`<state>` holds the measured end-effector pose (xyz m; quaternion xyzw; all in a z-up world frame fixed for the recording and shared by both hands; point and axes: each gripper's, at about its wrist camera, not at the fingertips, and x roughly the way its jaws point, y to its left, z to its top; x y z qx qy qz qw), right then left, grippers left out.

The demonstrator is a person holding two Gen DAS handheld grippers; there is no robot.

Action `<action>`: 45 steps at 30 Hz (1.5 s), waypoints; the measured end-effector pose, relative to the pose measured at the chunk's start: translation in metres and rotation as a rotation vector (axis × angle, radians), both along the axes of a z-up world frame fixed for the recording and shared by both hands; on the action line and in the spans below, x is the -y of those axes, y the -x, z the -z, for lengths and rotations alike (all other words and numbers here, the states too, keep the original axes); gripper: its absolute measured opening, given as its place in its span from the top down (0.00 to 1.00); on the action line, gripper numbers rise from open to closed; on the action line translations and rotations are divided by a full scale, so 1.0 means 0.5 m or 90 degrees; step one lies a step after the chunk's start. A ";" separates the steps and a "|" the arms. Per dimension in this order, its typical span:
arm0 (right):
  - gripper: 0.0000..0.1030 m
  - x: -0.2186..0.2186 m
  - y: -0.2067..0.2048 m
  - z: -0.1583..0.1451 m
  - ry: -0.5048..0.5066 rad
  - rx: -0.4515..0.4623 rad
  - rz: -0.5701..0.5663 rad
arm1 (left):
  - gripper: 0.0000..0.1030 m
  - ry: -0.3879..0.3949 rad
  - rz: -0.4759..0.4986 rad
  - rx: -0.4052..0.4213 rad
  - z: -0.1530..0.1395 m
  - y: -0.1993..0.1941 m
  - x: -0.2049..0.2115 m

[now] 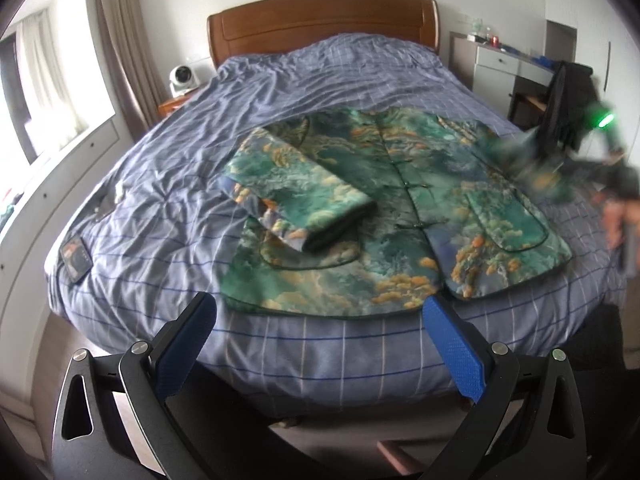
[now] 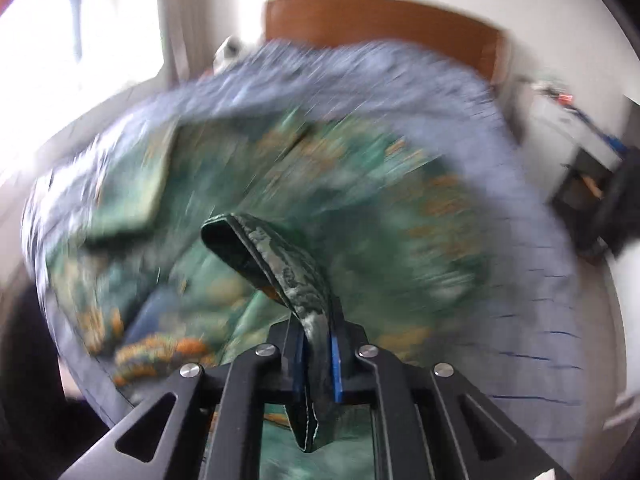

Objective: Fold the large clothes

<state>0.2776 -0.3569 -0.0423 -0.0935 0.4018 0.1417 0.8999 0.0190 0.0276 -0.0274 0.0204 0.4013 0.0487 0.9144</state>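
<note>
Green patterned jacket (image 1: 400, 208) spread front-up on the blue checked bed (image 1: 280, 92), one sleeve (image 1: 304, 204) folded across its chest. Other sleeve's cuff (image 2: 276, 264) clamped in right gripper (image 2: 316, 364). Left gripper (image 1: 320, 336) spread wide, holding nothing, near the hem.

Home bedroom: bed (image 1: 280, 128) with wooden headboard (image 1: 320, 20) and checked blue cover, curtain (image 1: 116, 40) at the left window, nightstand fan (image 1: 182, 76) far left, white desk (image 1: 500, 64) far right.
</note>
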 end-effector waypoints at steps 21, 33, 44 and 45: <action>0.56 0.617 0.096 -0.048 0.002 0.079 0.530 | 0.00 -0.120 0.116 -0.013 0.072 -0.133 -0.048; 0.55 0.209 0.244 0.044 -0.073 0.002 0.291 | 0.02 -0.162 0.257 -0.127 0.271 -0.423 -0.055; 0.55 0.001 0.278 0.004 -0.055 0.040 0.134 | 0.95 -0.002 0.280 -0.108 0.200 -0.412 -0.135; 0.55 -0.011 0.278 0.002 -0.053 0.042 0.124 | 0.95 -0.004 0.268 -0.090 0.175 -0.404 -0.151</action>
